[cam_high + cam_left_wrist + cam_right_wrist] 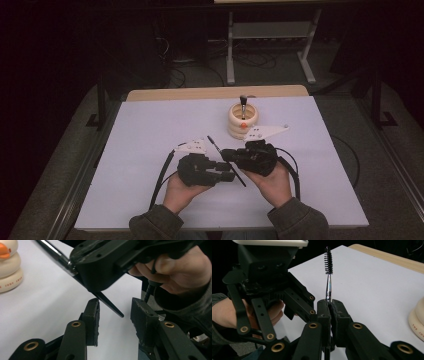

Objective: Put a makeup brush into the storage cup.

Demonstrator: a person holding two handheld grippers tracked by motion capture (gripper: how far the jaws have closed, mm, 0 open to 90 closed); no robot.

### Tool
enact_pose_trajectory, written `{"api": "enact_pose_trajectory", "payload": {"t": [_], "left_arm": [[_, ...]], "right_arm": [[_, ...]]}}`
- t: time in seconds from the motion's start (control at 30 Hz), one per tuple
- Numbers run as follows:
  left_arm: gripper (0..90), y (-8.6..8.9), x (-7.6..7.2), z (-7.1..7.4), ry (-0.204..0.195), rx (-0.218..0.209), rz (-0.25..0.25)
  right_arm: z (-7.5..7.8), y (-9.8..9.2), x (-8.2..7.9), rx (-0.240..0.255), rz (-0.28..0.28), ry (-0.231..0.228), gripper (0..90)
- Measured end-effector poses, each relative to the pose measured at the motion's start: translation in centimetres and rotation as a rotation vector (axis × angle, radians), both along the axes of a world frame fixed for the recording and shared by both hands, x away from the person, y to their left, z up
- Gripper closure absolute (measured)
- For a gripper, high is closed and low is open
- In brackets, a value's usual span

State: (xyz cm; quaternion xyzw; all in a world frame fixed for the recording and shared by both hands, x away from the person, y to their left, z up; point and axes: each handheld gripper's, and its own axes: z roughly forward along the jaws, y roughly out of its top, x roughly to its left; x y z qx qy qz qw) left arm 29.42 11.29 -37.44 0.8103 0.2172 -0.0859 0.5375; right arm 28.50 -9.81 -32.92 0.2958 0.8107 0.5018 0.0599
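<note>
A thin brush (215, 145) with black spiral bristles, a silver ferrule (53, 255) and a black handle is held above the white table (145, 130). My right gripper (225, 154) is shut on its stem just below the ferrule, and the bristles (328, 258) point away from it. My left gripper (231, 172) faces the right one from the left. It is open, and the handle's pointed end (112, 307) lies between its pads (93, 315) without touching either. A cream ring-stacked holder (243, 122) with an orange beak stands farther back with another brush (243, 104) upright in it.
The person's hands and dark sleeves come in at the table's near edge, and black cables (162, 175) trail from both grippers. A wooden strip (215, 93) runs along the far edge. Beyond it stand a grey metal frame (270, 45) and floor cables.
</note>
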Motion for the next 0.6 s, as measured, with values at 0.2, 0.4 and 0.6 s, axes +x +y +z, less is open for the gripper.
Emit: {"api": "enact_pose_trajectory", "payload": {"t": [0.2,0.4,0.6], "left_arm": [[68.9,0.22,0.21,-0.23,0.022,-0.029,0.001],[73.6,0.46,0.46,-0.34,0.044,-0.053,-0.003],[77.6,0.59,0.64,-0.57,0.067,-0.063,0.005]], "right_arm": [[-0.16,0.31,-0.3,0.008,-0.005,-0.015,85.0],[-0.11,0.49,-0.7,0.019,-0.01,-0.036,85.0],[-0.21,0.77,-1.04,0.01,-0.007,-0.059,85.0]]}}
